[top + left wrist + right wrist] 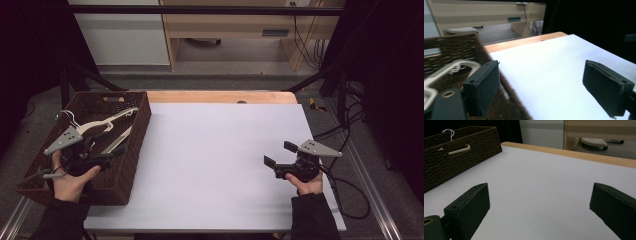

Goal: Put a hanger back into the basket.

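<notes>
High view places the left gripper (102, 150) above the near part of a dark brown wicker basket (141, 125), held in the person's left hand (70, 181). Its jaws stand wide apart with nothing between them. In the left gripper view, one jaw hangs over the basket interior and the other over the white sheet (554, 75), with the basket's right wall running between them.

The basket sits at the left edge of the worktop, partly overhanging it. Inside lie pale clothes hangers (107, 121), one with a metal hook (67, 116) pointing toward the basket's far-left corner. The right gripper view shows that hook rising above the basket's rim.

The right gripper (280, 155) is held in the right hand (307, 186) near the right edge of the worktop, toward the near side, just above the white sheet. Its jaws are also spread wide and empty.

The white sheet covers most of the worktop; a strip of bare wood (220, 96) remains along the far edge.
</notes>
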